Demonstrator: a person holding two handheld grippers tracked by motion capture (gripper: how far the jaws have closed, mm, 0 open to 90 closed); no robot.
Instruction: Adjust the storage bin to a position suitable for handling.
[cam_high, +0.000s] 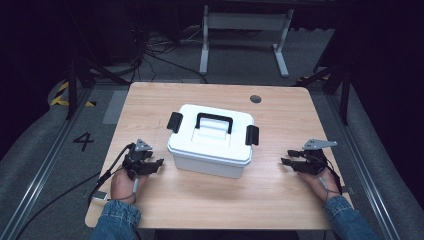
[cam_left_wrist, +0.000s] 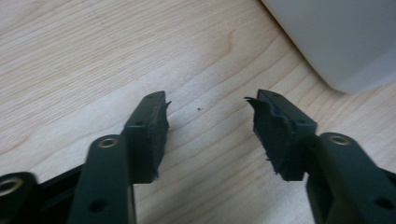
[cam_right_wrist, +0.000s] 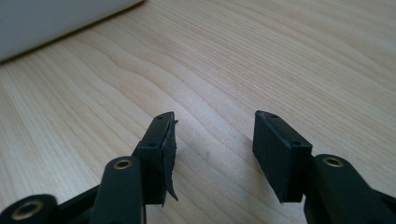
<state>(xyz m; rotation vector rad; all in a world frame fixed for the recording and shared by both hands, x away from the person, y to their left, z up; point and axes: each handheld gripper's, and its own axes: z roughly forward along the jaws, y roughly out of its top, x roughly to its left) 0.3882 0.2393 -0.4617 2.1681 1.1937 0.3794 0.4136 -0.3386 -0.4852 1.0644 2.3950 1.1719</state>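
A white plastic storage box (cam_high: 212, 140) with a black carry handle (cam_high: 215, 121) and a black latch at each end stands shut in the middle of the wooden table (cam_high: 280, 200). My left gripper (cam_high: 156, 165) rests low on the table just left of the box, jaws open, nothing between them; a corner of the box (cam_left_wrist: 341, 42) lies ahead and to its right. My right gripper (cam_high: 285, 158) sits to the right of the box, also open and empty (cam_right_wrist: 212, 130), with the box's wall (cam_right_wrist: 51, 21) some way off at the upper left.
A round cable hole (cam_high: 255, 99) sits near the table's far edge. Beyond the table stands a white metal frame (cam_high: 245, 30) on the grey floor, with cables and black tripod legs at both sides.
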